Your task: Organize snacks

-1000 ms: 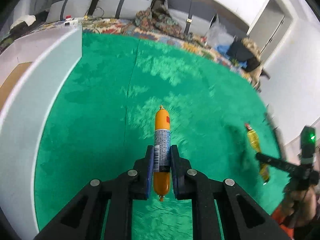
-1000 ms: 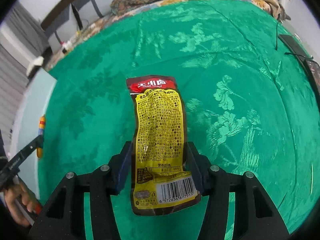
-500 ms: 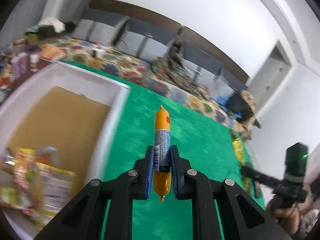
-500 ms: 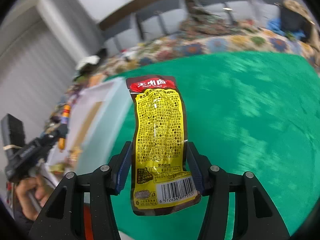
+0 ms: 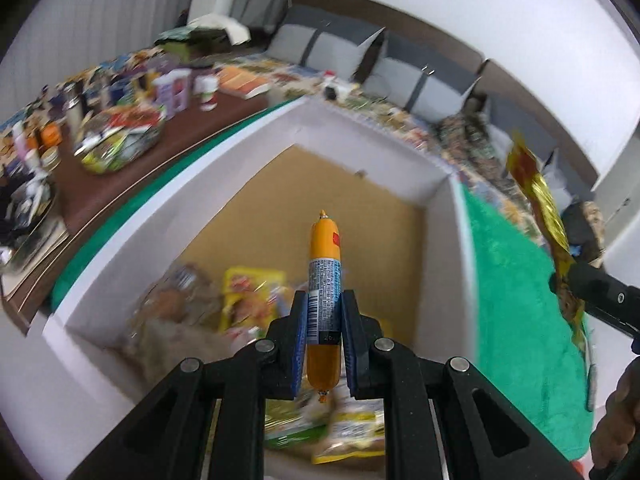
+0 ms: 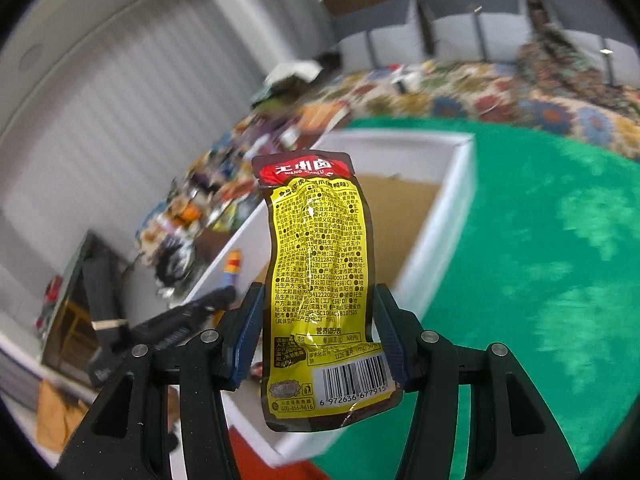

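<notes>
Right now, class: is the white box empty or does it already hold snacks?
It holds snacks: blurred packets lie on the white box's cardboard floor.

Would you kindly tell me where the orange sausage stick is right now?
In the left wrist view, the orange sausage stick is clamped in the left gripper, above the white box, over the snack packets inside.

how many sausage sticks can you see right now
1: an orange sausage stick clamped in the left claw above the white box. The blurred snack packets in the box might hide more.
</notes>
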Available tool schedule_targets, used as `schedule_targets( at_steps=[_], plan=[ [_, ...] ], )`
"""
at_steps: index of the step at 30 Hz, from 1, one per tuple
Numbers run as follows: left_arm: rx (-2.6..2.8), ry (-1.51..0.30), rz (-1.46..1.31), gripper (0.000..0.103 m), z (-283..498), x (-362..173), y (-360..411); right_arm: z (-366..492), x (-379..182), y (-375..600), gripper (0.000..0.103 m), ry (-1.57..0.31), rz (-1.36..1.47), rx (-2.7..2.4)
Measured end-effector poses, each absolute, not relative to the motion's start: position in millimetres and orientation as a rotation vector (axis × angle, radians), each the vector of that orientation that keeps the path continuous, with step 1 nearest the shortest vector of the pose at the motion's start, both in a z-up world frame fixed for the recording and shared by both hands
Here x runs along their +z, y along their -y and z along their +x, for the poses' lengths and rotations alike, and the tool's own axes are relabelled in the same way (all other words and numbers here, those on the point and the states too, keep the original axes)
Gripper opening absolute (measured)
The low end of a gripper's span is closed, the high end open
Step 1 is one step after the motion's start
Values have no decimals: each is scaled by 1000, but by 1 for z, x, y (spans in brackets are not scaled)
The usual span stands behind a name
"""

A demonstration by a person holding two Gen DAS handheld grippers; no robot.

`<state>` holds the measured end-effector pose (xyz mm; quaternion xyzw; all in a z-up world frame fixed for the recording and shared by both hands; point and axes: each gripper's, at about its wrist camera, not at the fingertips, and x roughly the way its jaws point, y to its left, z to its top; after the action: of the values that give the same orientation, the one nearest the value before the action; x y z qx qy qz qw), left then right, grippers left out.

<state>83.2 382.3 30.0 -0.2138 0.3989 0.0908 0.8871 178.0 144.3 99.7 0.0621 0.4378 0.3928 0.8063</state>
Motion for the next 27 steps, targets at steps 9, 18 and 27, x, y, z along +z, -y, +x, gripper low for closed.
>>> schedule_targets(
  at_steps=[9,18,27],
  plan=[
    [349,-801,-348,87,43,22,-385,151,22,-208,71,-1078,63,940],
    [533,-740,-229,99,42,71,-348,138,68,-171,83,-842,-131,770],
    [656,-718,-113,103,28,87,-330,132,78,-158,83,-803,-201,690]
  ],
)
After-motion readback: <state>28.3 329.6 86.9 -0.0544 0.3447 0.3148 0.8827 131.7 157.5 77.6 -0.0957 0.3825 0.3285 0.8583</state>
